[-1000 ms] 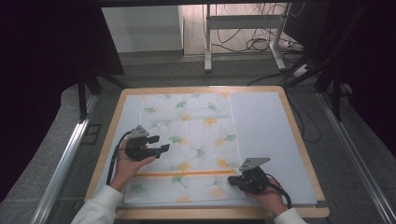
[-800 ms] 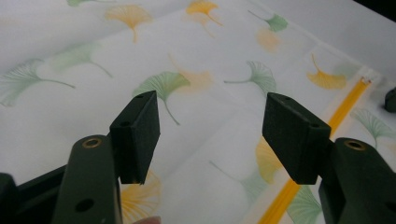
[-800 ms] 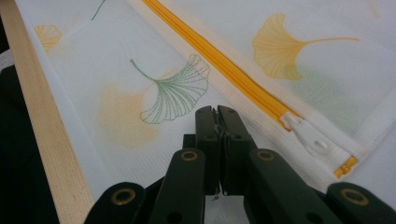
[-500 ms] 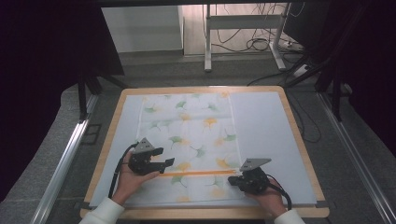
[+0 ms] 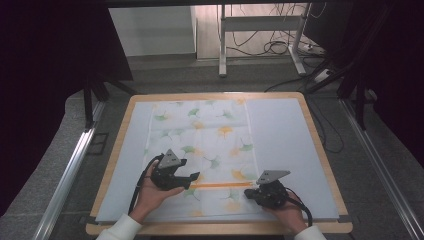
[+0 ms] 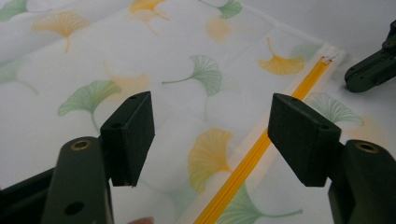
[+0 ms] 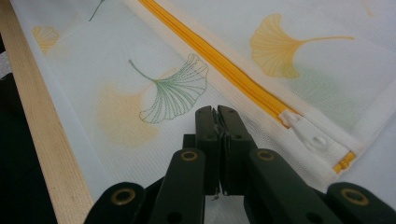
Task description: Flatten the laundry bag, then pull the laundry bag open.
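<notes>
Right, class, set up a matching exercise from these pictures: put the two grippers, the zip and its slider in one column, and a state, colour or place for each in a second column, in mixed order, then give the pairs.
Column one:
1. left gripper
2. right gripper
3. zip
4. zip slider

Column two:
A. white, near the bag's edge
B. jaws shut, resting on the mesh bag
C. orange line across the bag
D. jaws wide apart, nothing between them

Pairs: 1-D, 2-B, 3-C, 4-A
</notes>
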`<state>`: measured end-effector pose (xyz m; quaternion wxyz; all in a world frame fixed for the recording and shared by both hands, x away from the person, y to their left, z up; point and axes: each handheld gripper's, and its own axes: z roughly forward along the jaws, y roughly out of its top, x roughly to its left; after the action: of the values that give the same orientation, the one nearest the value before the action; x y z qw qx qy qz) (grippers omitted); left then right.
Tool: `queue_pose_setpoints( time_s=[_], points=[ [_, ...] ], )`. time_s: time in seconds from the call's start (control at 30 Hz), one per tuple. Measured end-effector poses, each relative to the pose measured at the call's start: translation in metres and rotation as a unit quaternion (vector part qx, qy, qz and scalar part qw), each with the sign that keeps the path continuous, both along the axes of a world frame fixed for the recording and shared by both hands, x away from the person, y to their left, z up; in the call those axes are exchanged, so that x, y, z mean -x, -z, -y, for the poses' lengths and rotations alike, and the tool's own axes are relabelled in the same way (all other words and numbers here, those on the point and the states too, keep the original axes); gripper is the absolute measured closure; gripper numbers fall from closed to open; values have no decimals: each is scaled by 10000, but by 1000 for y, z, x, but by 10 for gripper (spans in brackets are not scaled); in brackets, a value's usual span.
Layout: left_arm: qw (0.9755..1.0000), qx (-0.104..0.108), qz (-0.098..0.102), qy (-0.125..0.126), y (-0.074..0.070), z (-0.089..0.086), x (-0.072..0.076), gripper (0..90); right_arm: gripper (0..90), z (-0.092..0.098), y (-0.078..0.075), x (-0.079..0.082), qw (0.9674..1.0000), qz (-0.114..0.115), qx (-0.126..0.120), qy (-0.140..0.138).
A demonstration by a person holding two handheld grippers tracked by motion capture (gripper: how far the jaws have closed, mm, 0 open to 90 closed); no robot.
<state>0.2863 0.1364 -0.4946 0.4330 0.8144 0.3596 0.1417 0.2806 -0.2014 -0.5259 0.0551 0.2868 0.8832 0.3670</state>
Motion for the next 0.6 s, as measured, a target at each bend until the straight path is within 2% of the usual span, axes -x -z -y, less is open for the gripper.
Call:
queue_pose_setpoints(
  time_s=[0.13,0.2,0.33,0.6],
  points=[
    [9998,-112,106,139,-5,13,-3,314,871,0,0,1,10000,38,3,31],
    [9996,-47,98,249,-7,20,-4,314,871,-1,0,2,10000,55,-8,72],
    [9991,-47,103,405,-10,30,-6,314,871,0,1,5,9999,97,-16,142],
    [9989,-164,83,442,-7,40,-12,316,874,5,0,12,9994,154,33,292]
  ],
)
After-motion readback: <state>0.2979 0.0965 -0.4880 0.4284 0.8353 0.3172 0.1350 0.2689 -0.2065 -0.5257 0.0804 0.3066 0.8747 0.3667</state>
